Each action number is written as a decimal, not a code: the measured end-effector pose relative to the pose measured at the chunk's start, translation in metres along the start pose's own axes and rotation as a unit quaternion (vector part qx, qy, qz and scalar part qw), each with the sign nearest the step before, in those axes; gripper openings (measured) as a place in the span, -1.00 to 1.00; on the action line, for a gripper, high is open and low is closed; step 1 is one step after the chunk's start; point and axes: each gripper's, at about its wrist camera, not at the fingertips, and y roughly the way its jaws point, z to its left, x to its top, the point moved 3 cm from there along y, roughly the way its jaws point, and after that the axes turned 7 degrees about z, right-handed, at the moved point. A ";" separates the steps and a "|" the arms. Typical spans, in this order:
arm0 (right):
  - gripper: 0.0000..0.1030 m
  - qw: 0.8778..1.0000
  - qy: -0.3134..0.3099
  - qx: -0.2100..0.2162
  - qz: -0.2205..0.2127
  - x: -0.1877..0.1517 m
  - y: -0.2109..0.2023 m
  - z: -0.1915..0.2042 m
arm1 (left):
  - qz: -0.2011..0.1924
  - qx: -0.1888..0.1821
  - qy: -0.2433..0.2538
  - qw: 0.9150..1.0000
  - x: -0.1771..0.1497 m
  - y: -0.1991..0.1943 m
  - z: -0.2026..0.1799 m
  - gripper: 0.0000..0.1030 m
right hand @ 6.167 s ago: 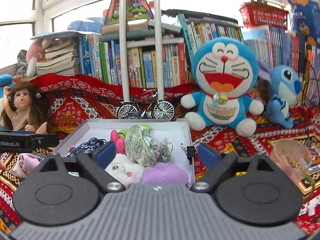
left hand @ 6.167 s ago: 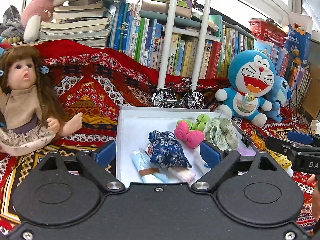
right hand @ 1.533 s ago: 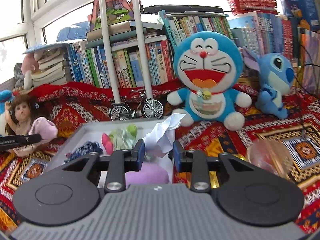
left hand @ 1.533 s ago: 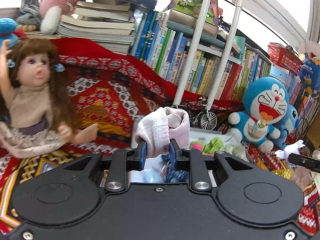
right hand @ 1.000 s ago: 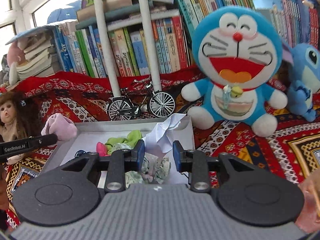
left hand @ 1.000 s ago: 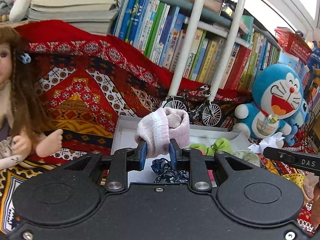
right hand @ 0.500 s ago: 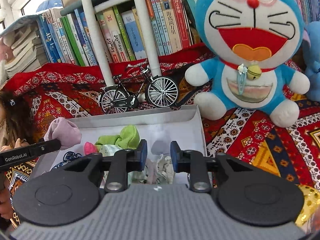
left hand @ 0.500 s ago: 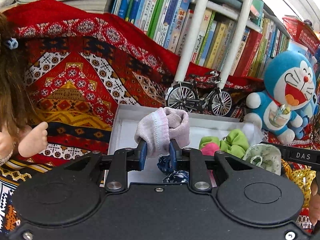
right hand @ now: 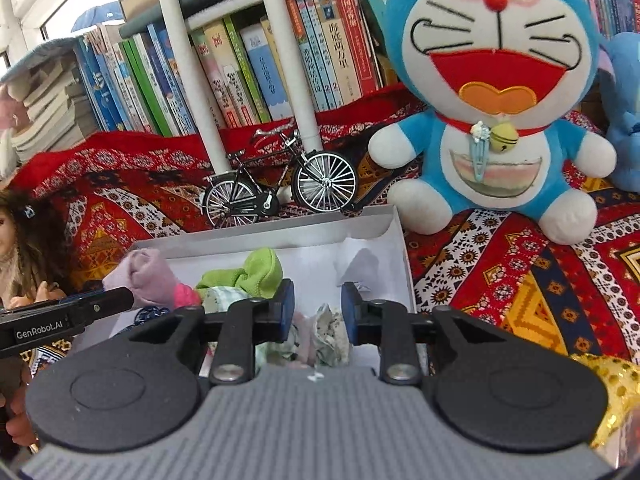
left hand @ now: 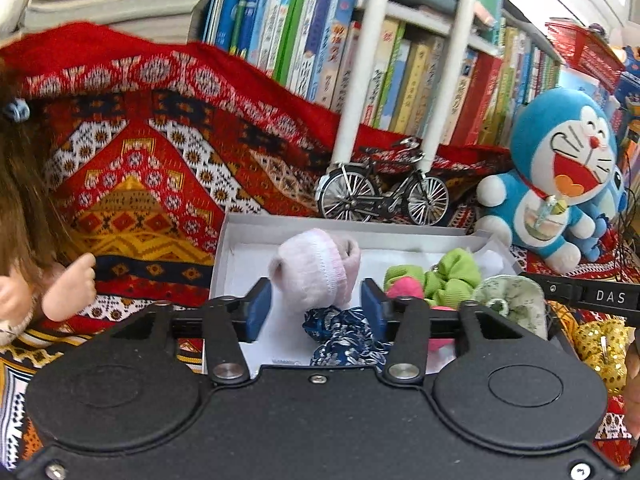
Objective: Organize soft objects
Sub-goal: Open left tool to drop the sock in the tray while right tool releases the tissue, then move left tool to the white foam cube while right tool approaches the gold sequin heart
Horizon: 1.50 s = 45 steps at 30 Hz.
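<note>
The white box (left hand: pixel 228 248) lies on the patterned red cloth (left hand: pixel 132 184), below the toy bicycle (left hand: pixel 382 196). The pink sock (left hand: pixel 316 270) hangs over the box's back-left corner, between the left gripper (left hand: pixel 316 308) pads, whose jaws are opening and no longer press it. Best to let them spread fully before lifting away, so the knit doesn't snag. The right gripper (right hand: pixel 316 312) is opening too, empty, above the box's right edge.
</note>
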 end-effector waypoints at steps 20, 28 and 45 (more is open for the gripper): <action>0.42 0.999 0.022 -0.026 -0.026 -0.029 -0.111 -0.043 | -0.046 -0.065 0.085 0.993 -0.032 -0.107 -0.069 0.53; 0.55 0.999 0.043 -0.022 -0.020 -0.052 -0.127 -0.064 | -0.034 -0.101 0.135 0.985 -0.069 -0.131 -0.116 0.58; 0.70 0.995 0.095 0.000 -0.017 -0.091 -0.108 -0.084 | 0.021 -0.057 0.234 0.970 -0.114 -0.106 -0.158 0.59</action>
